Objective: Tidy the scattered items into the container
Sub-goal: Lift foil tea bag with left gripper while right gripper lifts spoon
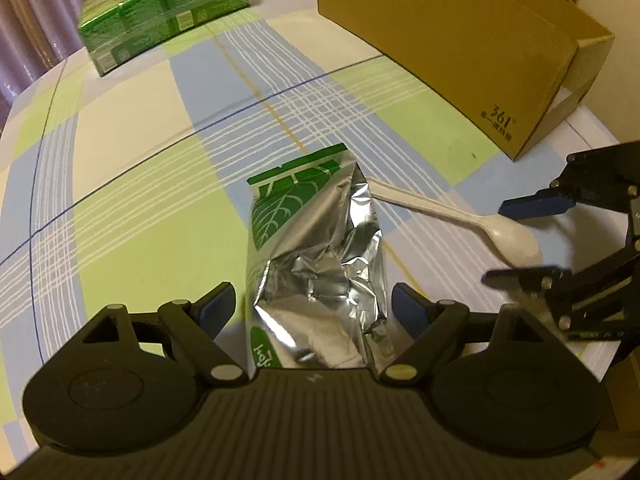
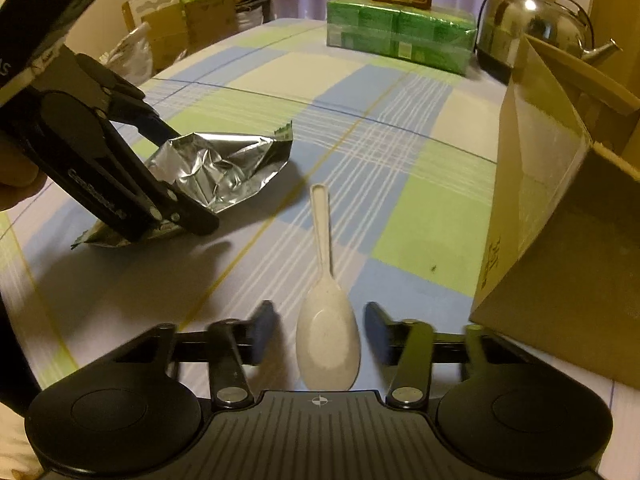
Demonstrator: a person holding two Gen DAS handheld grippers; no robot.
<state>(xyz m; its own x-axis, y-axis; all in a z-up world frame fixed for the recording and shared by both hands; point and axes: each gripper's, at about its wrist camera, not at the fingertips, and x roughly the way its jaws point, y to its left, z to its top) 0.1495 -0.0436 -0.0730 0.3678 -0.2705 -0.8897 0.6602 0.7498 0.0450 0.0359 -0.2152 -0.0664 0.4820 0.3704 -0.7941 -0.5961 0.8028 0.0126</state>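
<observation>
Checked cloth in pale green, blue and cream covers the table (image 1: 120, 128) in the left wrist view, with a brown cardboard box (image 1: 460, 52) standing at the far right as the likely container and a shrink-wrapped block of green cartons (image 1: 160, 12) well behind. A crumpled foil pouch (image 1: 316, 256) with a green leaf print lies lengthwise on the cloth, straight between the fingers of the left gripper (image 1: 312, 304); the jaws stand wide, one blue pad on each side of the pouch and neither visibly pressing it, so this looks like a lined-up grasp not yet closed. Just beside the pouch, a white plastic spoon (image 1: 460, 216) lies with its handle end at the foil and its bowl toward the right gripper (image 1: 508, 240), which comes in from the right edge with its fingers spread around the bowl. From the right wrist view the same cloth runs back to a steel kettle (image 2: 532, 20) and a purple curtain; the spoon (image 2: 326, 332) points handle-away, its bowl centred between the right gripper's (image 2: 320, 328) parted pads with a gap on both sides, holding nothing. To the left, the left gripper (image 2: 192, 172) straddles the foil pouch (image 2: 224, 164), and the cardboard box (image 2: 560, 216) sits near on the right, its open side tilted toward the spoon, a short carry for both items.
</observation>
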